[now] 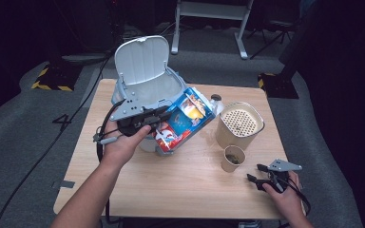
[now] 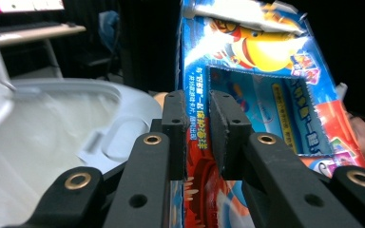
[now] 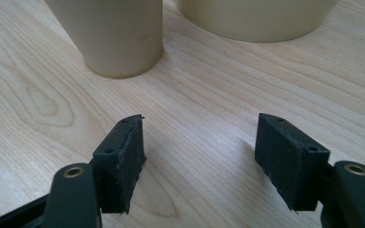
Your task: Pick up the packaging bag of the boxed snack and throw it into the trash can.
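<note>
A torn blue and red printed carton (image 1: pixel 185 121) hangs tilted beside the rim of a white bin (image 1: pixel 147 88) whose lid (image 1: pixel 141 59) stands up. My left gripper (image 1: pixel 154 122) is shut on the carton's edge. In the left gripper view the pads (image 2: pixel 175 133) pinch the cardboard wall of the carton (image 2: pixel 266 95), with the bin's lined inside (image 2: pixel 66 137) to the left. My right gripper (image 1: pixel 257 174) rests low at the table's front right. It is open, and only bare wood lies between its jaws (image 3: pixel 199 147).
A small paper cup (image 1: pixel 233 158) (image 3: pixel 114 33) stands just ahead of the right gripper. Behind it is a larger beige container (image 1: pixel 240 124) (image 3: pixel 256 19) with a perforated top. The wooden table (image 1: pixel 180 190) has bare room at its front middle. Cables trail off the left side.
</note>
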{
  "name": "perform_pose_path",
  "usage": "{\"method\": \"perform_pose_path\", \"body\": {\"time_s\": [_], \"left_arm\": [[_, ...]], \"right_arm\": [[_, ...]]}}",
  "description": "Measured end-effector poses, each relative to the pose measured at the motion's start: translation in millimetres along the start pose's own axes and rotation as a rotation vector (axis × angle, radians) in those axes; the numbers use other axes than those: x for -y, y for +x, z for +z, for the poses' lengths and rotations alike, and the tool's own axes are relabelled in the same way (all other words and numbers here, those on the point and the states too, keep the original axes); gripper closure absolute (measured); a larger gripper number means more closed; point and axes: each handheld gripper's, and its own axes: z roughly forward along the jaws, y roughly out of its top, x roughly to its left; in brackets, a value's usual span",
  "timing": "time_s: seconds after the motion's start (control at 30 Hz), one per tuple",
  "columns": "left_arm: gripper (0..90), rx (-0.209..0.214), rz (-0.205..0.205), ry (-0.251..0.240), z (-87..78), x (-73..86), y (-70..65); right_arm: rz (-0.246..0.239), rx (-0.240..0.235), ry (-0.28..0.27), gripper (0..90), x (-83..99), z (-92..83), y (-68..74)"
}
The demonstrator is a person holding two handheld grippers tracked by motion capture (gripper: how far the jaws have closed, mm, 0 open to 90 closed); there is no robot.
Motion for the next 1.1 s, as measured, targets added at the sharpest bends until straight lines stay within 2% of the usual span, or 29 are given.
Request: {"method": "perform_pose_path", "body": {"time_s": [0.13, 0.3, 0.33, 0.5, 0.6, 0.87, 1.03, 1.07, 1.1], "left_arm": [[77.3, -0.026, 0.005, -0.017, -4.7, -11.6, 7.3], [77.7, -0.042, -0.009, -0.059, -9.3, -19.3, 12.6], [77.7, -0.06, -0.004, -0.076, -11.8, -23.9, 15.0], [77.7, -0.078, 0.003, -0.102, -13.9, -31.8, 18.9], [77.7, -0.118, 0.016, -0.119, -15.2, -38.1, 24.8], [77.7, -0.176, 0.005, -0.158, -18.0, -47.7, 38.6], [77.7, -0.227, 0.005, -0.187, -22.2, -54.4, 49.5], [77.7, -0.254, 0.005, -0.197, -22.8, -55.3, 54.1], [77.7, -0.254, 0.005, -0.197, -22.8, -55.3, 54.1]], "right_arm": [[-0.001, 0.001, 0.0, 34.4, 0.0, 0.0, 0.0], [-0.002, 0.001, 0.0, 34.3, 0.0, 0.0, 0.1], [-0.002, 0.001, 0.0, 34.3, 0.0, 0.0, 0.1], [-0.001, 0.001, 0.0, 34.2, 0.0, 0.0, 0.1], [-0.001, 0.001, 0.0, 34.3, 0.0, 0.0, 0.1], [-0.001, 0.001, 0.0, 34.2, 0.0, 0.1, 0.1], [-0.001, 0.0, 0.0, 34.3, 0.0, 0.1, 0.1], [-0.001, 0.001, 0.0, 34.2, 0.0, 0.0, 0.1], [-0.001, 0.001, 0.0, 34.2, 0.0, 0.0, 0.1]]}}
